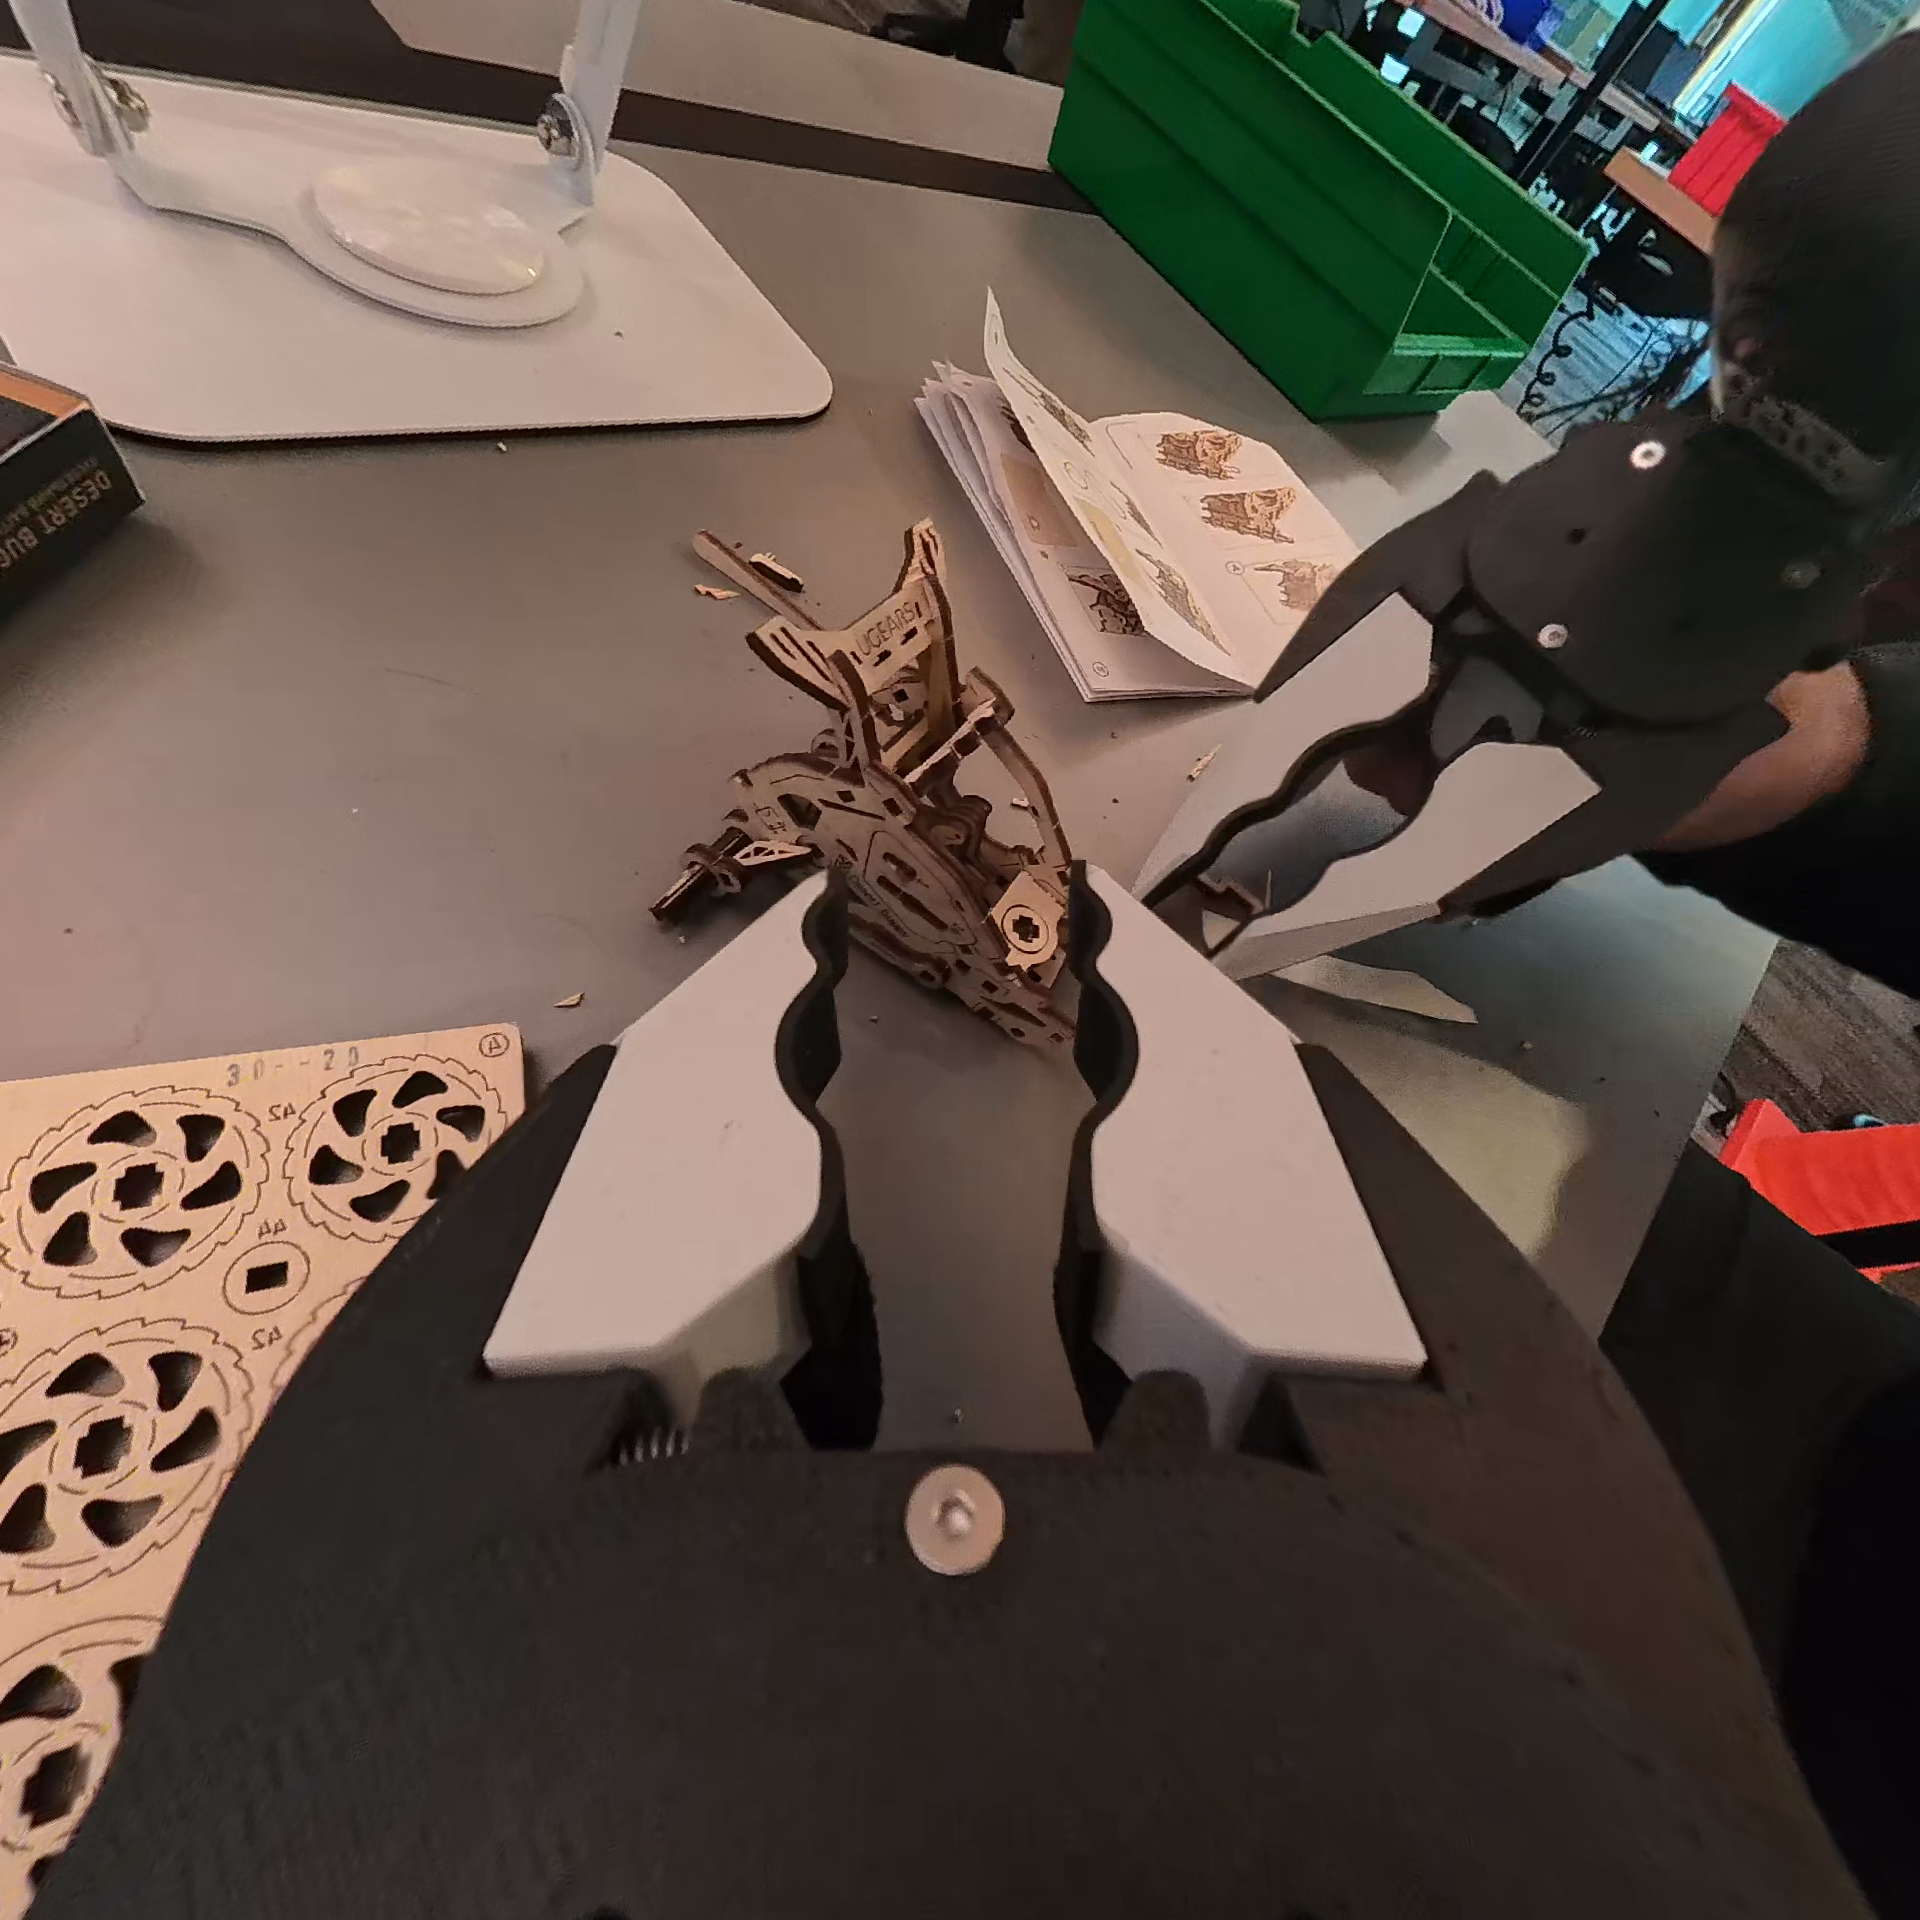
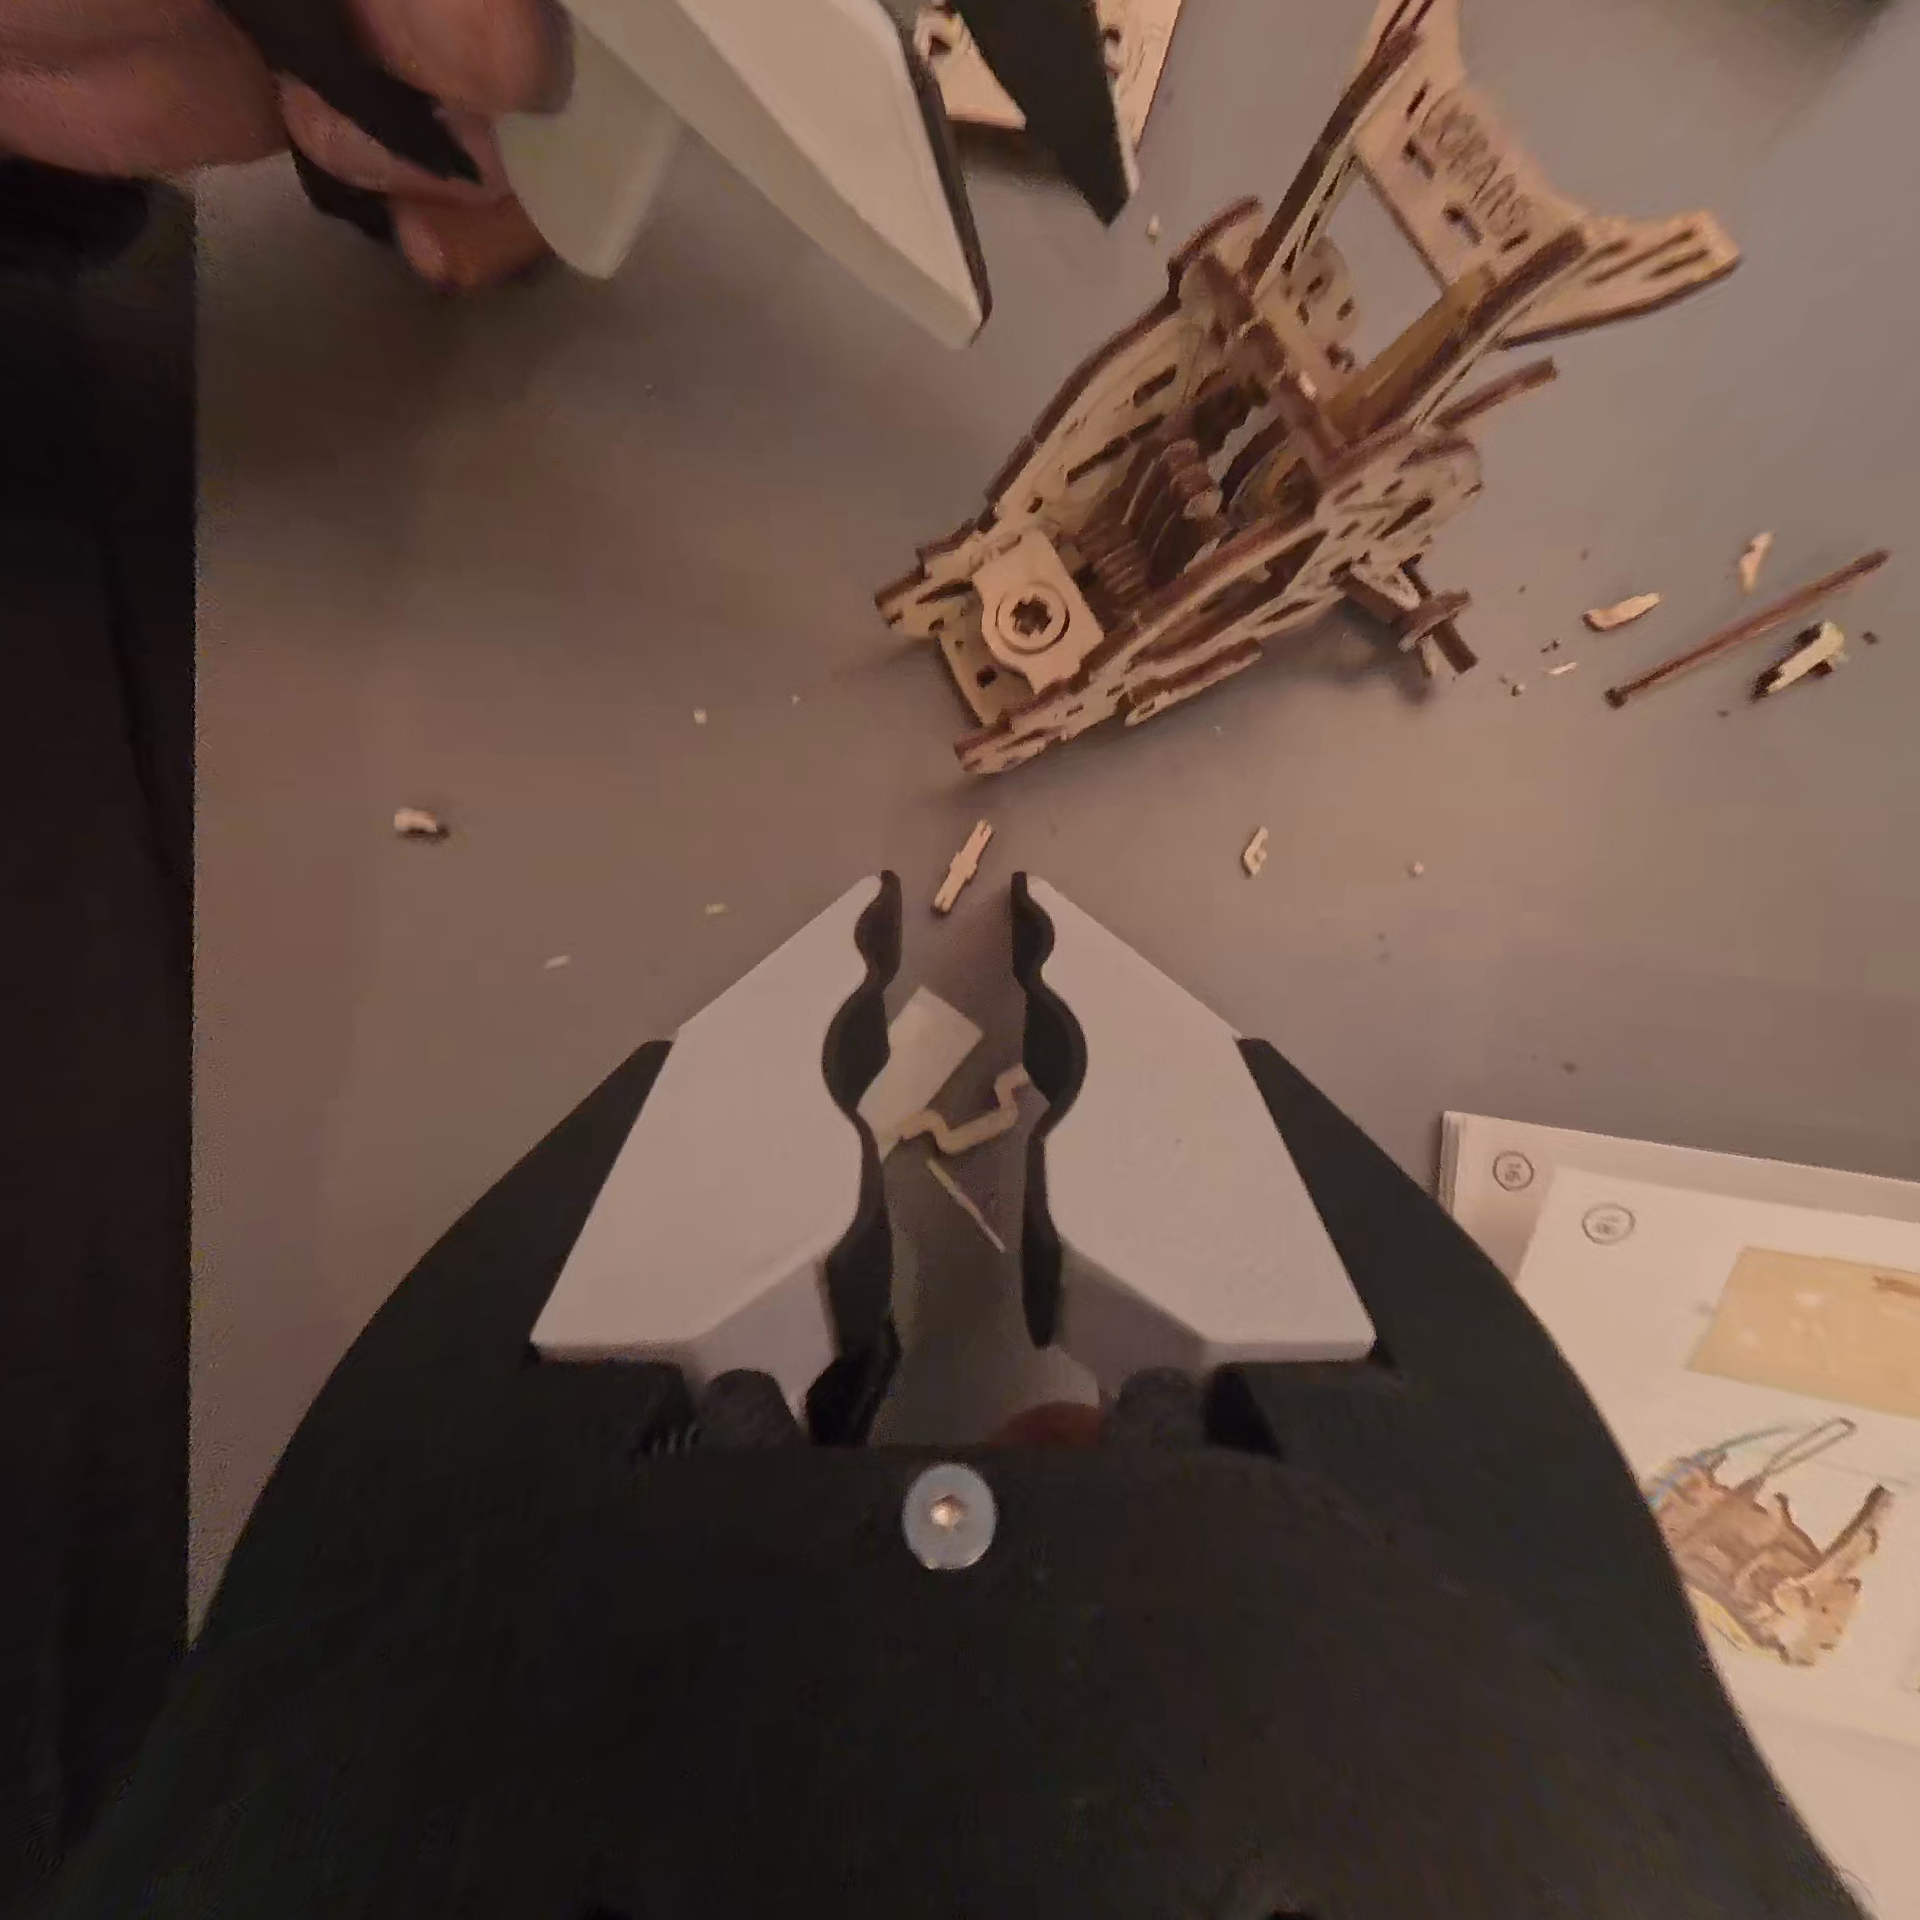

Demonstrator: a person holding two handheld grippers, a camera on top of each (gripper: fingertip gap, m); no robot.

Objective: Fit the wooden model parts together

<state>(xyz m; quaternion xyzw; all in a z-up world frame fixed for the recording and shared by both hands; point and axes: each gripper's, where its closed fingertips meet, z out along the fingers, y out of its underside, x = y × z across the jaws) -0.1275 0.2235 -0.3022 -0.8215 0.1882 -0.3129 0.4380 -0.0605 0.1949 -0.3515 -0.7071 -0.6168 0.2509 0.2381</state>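
Note:
The part-built wooden model lies tilted on the grey table, and it also shows in the right wrist view. My left gripper is open and empty, its tips on either side of the model's near end. Seen from the right wrist view, the left gripper hangs above the table, left of the model. My right gripper has its jaws close together. A small zigzag wooden part spans the gap and touches both pads. In the left wrist view the right gripper is low, just right of the model.
A wooden sheet of wheel parts lies at the near left. An open booklet lies behind the model. A green bin, a white stand base and a dark box stand farther back. Wooden scraps and a thin stick litter the table. About 9 cm separates my left fingertips from my right.

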